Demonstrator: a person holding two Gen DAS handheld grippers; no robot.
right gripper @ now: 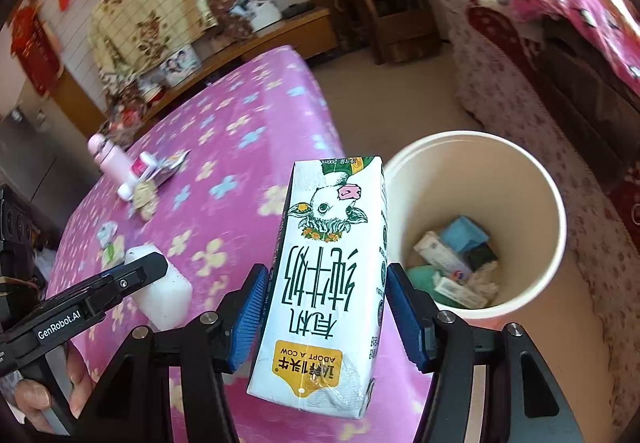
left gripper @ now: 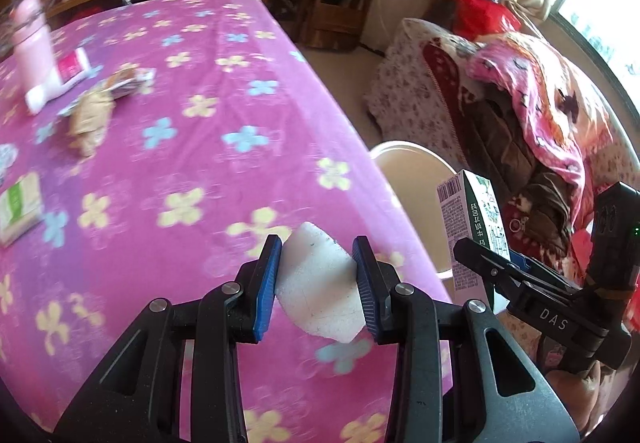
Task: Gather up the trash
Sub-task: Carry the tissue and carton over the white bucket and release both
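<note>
Currently left gripper clamps foam chunk between pads; right gripper pinches milk carton beside bin.

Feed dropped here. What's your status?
Left claw shut on foam chunk. Right claw shut on milk carton. Bin beside table, unobstructed.

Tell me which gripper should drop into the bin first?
Right. The right gripper holds the milk carton next to the bin rim; the left gripper and its foam block are over the table.
</note>
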